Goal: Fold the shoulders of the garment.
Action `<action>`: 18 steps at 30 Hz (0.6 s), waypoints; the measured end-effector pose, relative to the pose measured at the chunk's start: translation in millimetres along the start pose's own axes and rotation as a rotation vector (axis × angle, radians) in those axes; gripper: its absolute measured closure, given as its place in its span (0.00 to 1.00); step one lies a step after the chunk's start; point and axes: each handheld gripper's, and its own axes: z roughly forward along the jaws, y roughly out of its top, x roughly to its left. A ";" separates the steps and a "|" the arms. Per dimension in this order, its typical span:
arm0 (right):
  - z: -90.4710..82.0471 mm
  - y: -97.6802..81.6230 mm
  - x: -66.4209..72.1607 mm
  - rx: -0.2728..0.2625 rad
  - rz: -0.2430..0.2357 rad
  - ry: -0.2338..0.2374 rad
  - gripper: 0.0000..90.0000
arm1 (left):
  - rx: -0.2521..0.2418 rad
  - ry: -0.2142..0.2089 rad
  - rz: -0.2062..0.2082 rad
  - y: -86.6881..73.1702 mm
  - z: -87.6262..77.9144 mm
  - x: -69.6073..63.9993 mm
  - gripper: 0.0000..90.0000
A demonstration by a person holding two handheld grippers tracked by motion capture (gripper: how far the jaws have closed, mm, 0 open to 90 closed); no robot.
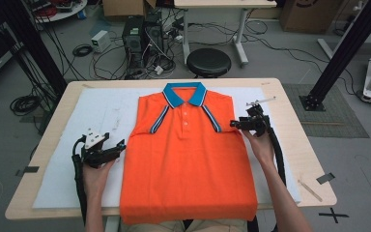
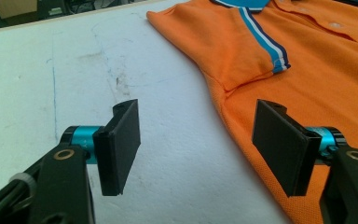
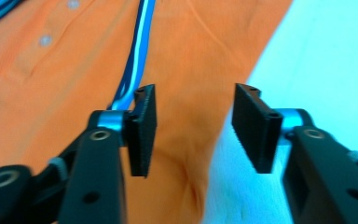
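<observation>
An orange polo shirt [image 1: 188,154] with a blue collar [image 1: 185,93] lies face up on a white mat [image 1: 101,111], both sleeves folded in over the chest. My left gripper [image 1: 121,147] hovers at the shirt's left side edge, its jaws open, with the mat and the shirt's side seam [image 2: 242,130] showing between them [image 2: 200,144]. My right gripper [image 1: 234,124] is at the shirt's right edge, beside the folded right sleeve. Its jaws stand open over the hem of the shirt [image 3: 74,56], nothing between them [image 3: 193,128]. The striped sleeve trim [image 3: 137,51] runs just beyond its left pad.
The mat covers most of a light wooden table [image 1: 290,125]. A black stool [image 1: 208,62] stands behind the far edge, with computer cases [image 1: 142,34] and cables on the floor. Black frame posts [image 1: 348,43] rise at the far left and far right.
</observation>
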 end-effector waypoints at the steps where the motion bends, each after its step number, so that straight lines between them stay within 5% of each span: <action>1: -2.6 -3.5 1.1 -0.009 -0.001 0.008 0.51 | 0.000 -0.001 0.000 0.0 -0.1 -0.1 0.36; 4: -15.1 -17.7 6.1 -0.068 -0.027 -0.004 0.41 | 0.011 -0.006 0.005 0.3 0.6 -0.9 0.37; 10: -35.9 -45.9 15.8 -0.167 -0.061 0.000 0.35 | 0.015 -0.020 0.008 0.4 0.9 -1.7 0.37; 18: -43.5 -87.2 18.0 -0.181 -0.033 0.040 0.28 | 0.033 -0.045 0.048 0.9 1.7 -5.5 0.38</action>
